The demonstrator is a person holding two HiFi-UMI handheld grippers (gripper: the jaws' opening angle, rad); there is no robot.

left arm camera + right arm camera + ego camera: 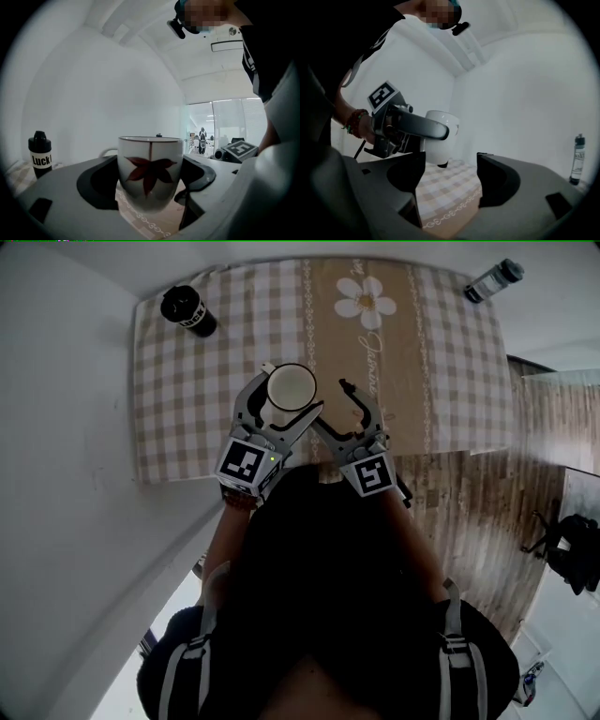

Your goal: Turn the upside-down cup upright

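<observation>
white leaf-print cup [150,168] | upright, pinched aloft by left hand-held gripper [292,390] | right hand-held gripper [451,176] spread, empty | set-down on counter [187,427] judged pending

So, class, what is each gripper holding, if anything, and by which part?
The left gripper grips the cup by its body, a jaw on each side, rim up. The right gripper is open, holding nothing.

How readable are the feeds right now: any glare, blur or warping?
Head view: sharp, evenly lit, checked tablecloth edges bowed by the lens. Left gripper view: white ceramic cup with red leaf sharp, dark vignette around. Right gripper view: right tongs in dim shadow, white wall bright behind.
</observation>
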